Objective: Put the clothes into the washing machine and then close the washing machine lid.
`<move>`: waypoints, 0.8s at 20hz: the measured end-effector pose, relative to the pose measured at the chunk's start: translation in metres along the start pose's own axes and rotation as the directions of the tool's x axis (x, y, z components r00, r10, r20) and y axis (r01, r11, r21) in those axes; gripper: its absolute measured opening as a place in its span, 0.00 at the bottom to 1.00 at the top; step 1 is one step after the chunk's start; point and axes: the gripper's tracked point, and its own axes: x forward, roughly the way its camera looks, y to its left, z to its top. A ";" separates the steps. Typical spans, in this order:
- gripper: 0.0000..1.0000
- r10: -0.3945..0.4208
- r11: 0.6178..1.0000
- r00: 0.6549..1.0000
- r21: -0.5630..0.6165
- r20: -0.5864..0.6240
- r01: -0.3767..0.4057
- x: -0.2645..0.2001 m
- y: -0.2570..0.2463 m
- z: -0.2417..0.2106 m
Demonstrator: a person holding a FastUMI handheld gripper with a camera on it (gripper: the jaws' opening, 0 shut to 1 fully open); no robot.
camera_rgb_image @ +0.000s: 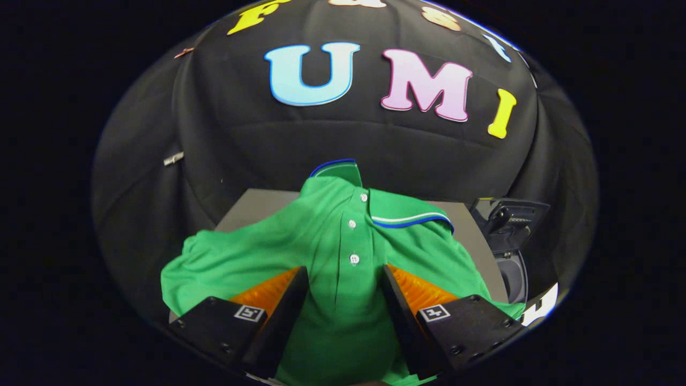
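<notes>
A green polo shirt (pixel 343 241) with white buttons and a blue-and-white trimmed collar lies spread over a grey table top (pixel 252 206). Its button placket runs straight up between my fingers. My gripper (pixel 344 273) is shut on a thick bunch of the shirt's front, with a finger (pixel 292 300) pressing on each side of the placket. The collar stands up toward the booth wall, and one sleeve spreads out to the left. Off the table's right edge stands the washing machine (pixel 509 220), dark, its lid up and its round opening (pixel 514 276) showing below.
The black cloth wall closes off the space just behind the table. A small metal clip (pixel 173 158) hangs on the cloth at the left. The bare grey table top shows at the back left and back right of the shirt.
</notes>
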 end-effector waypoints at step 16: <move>0.07 0.089 0.993 0.996 -0.080 -0.032 -0.091 -0.002 -0.019 0.002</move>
